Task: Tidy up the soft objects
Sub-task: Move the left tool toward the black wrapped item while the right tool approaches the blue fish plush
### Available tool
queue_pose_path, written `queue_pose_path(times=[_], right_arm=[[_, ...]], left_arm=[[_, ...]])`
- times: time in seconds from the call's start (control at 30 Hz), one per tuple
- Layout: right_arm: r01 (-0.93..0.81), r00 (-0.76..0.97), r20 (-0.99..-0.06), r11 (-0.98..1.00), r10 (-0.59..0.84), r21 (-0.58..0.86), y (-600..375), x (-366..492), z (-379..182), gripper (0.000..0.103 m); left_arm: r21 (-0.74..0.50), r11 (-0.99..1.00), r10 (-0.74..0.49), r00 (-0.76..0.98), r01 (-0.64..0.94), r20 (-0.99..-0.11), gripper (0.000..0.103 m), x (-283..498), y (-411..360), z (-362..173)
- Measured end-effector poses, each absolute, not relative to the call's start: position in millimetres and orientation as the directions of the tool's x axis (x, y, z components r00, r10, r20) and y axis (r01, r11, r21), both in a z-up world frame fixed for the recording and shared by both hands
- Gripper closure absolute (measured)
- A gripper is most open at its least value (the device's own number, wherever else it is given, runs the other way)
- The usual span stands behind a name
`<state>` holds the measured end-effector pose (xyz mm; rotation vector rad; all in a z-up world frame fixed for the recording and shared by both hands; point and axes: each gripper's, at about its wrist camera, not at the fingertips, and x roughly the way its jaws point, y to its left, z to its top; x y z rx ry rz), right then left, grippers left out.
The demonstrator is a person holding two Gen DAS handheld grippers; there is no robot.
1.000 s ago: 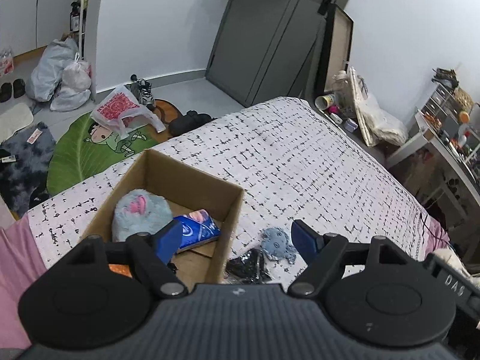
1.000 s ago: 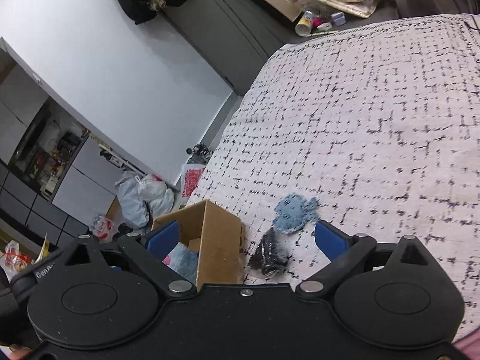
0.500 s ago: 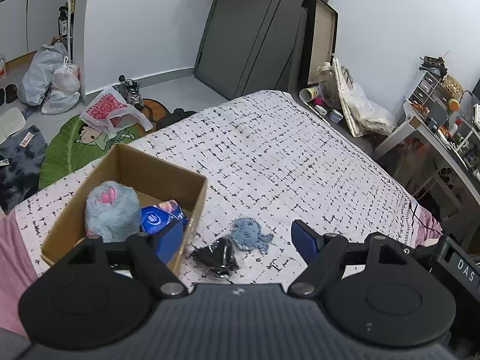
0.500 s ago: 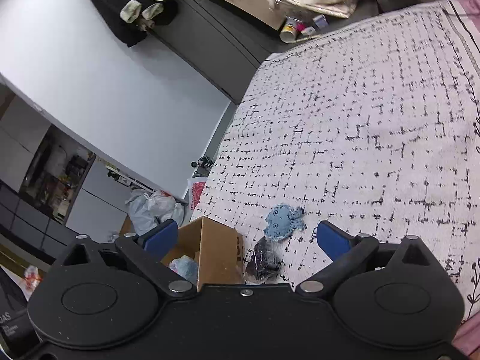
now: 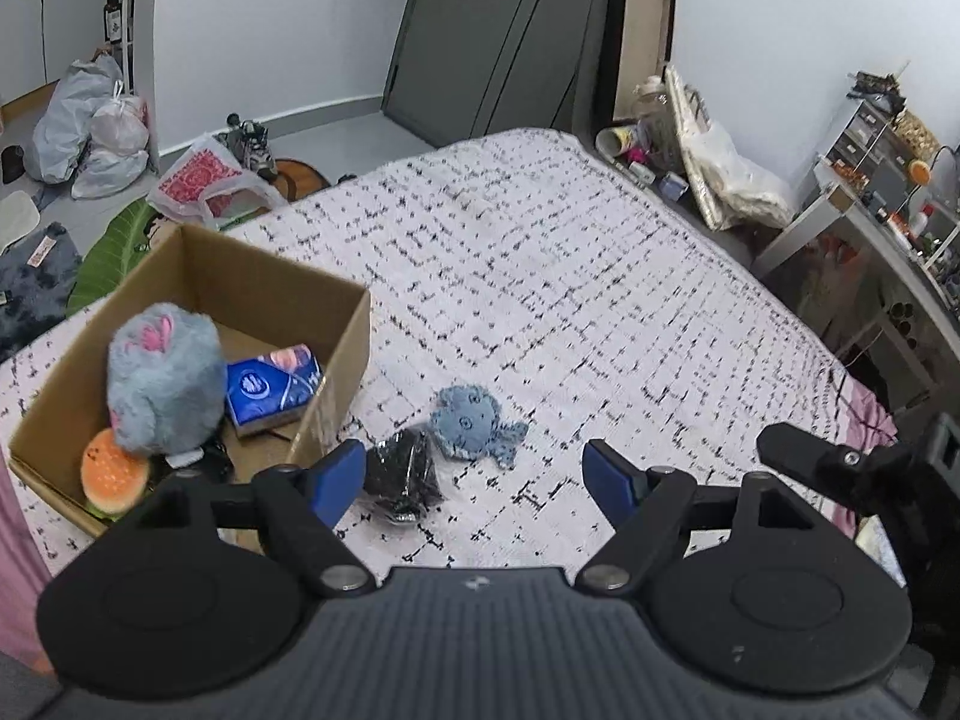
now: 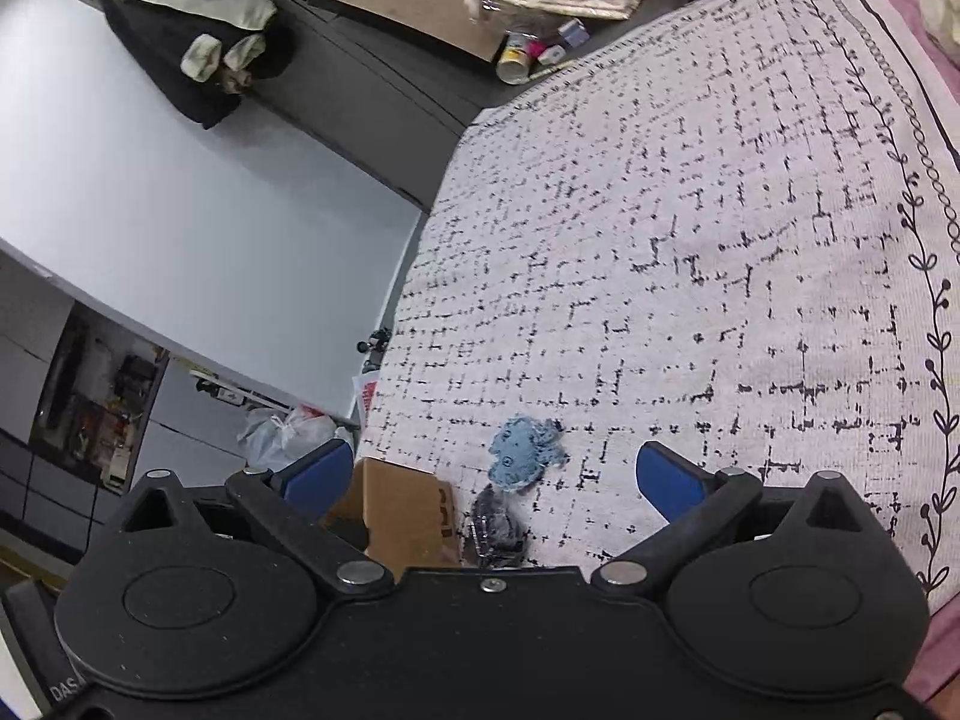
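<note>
A small blue plush octopus (image 5: 471,423) lies on the patterned bedspread (image 5: 570,300), touching a black crinkly bundle (image 5: 401,474) at its left. Beside them stands an open cardboard box (image 5: 273,294) holding a grey-blue fluffy toy (image 5: 162,378), a blue tissue pack (image 5: 270,387) and a plush burger (image 5: 114,474). My left gripper (image 5: 474,474) hangs open above the bed, just short of the octopus and the bundle, nothing between its fingers. My right gripper (image 6: 492,480) is open too; the octopus (image 6: 522,453), bundle (image 6: 495,525) and box corner (image 6: 402,510) show between its fingers.
The bed's far edge drops to a floor with plastic bags (image 5: 90,126), a red-printed bag (image 5: 204,180), shoes and a green mat. Clutter and a white bag (image 5: 720,174) sit past the bed's far right corner, a shelf unit (image 5: 888,180) farther right. The other gripper's arm (image 5: 840,462) pokes in at right.
In the left wrist view the box, octopus and bundle have slid leftward and now sit larger. The right wrist view has rolled, its toys lower and nearer the gripper. Both grippers stay open.
</note>
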<state>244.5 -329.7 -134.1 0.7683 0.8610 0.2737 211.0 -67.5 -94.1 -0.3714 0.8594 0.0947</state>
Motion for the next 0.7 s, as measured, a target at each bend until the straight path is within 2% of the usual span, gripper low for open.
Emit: queue_pose_path(times=[0.23, 0.47, 0.7], right_arm=[[0.098, 0.606, -0.596, 0.694, 0.526, 0.713, -321.4, 261.0, -159.6, 0.002], [0.099, 0.565, -0.598, 0.672, 0.569, 0.733, -303.9, 278.8, -183.5, 0.013], [0.093, 0.548, -0.612, 0.686, 0.570, 0.722, -295.9, 282.4, -189.2, 0.014]], left_arm=[[-0.261, 0.926, -0.042, 0.612, -0.274, -0.790, 0.025, 225.0, -72.7, -124.8], [-0.273, 0.912, -0.038, 0.598, -0.306, -0.800, 0.028, 236.5, -72.2, -148.0], [-0.260, 0.916, -0.036, 0.582, -0.306, -0.812, 0.032, 249.8, -77.6, -164.8]])
